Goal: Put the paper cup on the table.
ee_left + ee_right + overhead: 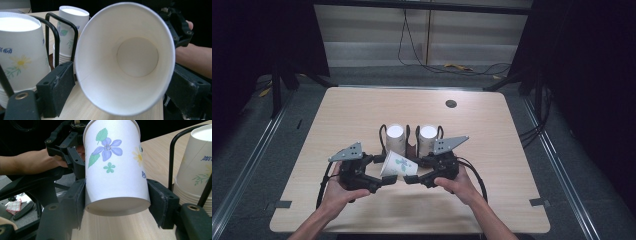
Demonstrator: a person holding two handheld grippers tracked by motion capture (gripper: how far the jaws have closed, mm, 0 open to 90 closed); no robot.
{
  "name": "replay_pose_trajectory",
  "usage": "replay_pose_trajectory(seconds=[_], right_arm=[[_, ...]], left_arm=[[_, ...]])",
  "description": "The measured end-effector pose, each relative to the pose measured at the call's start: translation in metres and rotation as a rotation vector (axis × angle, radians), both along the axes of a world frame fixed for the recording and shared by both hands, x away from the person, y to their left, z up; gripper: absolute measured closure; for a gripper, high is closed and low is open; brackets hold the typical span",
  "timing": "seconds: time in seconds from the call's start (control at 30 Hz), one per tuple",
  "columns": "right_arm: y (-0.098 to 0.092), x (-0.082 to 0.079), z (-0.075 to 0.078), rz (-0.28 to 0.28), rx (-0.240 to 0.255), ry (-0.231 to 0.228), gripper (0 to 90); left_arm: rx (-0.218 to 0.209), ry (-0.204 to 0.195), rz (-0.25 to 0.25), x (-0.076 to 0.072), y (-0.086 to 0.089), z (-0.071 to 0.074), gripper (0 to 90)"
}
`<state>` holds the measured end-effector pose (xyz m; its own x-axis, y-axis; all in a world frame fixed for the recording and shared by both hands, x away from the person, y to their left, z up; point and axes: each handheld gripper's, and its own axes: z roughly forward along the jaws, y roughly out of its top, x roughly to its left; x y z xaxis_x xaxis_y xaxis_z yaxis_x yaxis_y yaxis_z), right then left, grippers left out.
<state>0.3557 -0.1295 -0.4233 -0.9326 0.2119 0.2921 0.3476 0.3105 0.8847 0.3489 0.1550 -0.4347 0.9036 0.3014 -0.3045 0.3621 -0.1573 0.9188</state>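
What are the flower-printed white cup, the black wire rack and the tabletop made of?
Flower-printed white cup: probably paper, matte, with a visible side seam and rolled rim. Black wire rack: likely coated metal rod, smooth and slightly shiny. Tabletop: pale wood-grain surface, possibly laminate; can't tell.

Little can be read. The upside-down white paper cup with a yellow daisy print (pixel 21 50), topping a stack in the black wire holder (pixel 53 32), carries small blue print too blurred to make out. Similar blue characters show on the stacked white cup (pixel 197 165) and on the held flower-printed white paper cup (pixel 115 165), also illegible.
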Motion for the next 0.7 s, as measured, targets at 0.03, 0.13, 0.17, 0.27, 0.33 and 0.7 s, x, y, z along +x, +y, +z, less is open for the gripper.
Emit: replay_pose_trajectory(seconds=[0.03, 0.13, 0.17, 0.27, 0.33, 0.7], right_arm=[[0.0001, 0.0001, 0.0, -0.002, 0.0, -0.002, 37.0], [0.0005, 0.0005, -0.0001, -0.009, 0.002, -0.005, 37.0], [0.0003, 0.0006, 0.0, -0.011, 0.004, -0.006, 37.0], [-0.0001, 0.001, -0.0002, -0.016, 0.007, -0.008, 37.0], [0.0, 0.001, -0.0005, -0.017, 0.004, -0.008, 37.0], [-0.0005, -0.0037, -0.001, -0.007, -0.007, -0.011, 37.2]], left_arm=[[-0.003, -0.001, -0.001, 0.0008, -0.0004, 0.0012, 14.8], [-0.02, -0.004, 0.003, 0.0032, -0.0017, 0.0035, 15.3], [-0.017, -0.002, 0.002, 0.0035, -0.002, 0.0039, 15.4], [-0.026, -0.002, 0.007, 0.0043, -0.0024, 0.0037, 15.8], [-0.029, -0.003, 0.008, 0.0045, -0.0025, 0.0038, 15.9], [-0.053, 0.006, -0.004, 0.0019, -0.0078, 0.0018, 15.3]])
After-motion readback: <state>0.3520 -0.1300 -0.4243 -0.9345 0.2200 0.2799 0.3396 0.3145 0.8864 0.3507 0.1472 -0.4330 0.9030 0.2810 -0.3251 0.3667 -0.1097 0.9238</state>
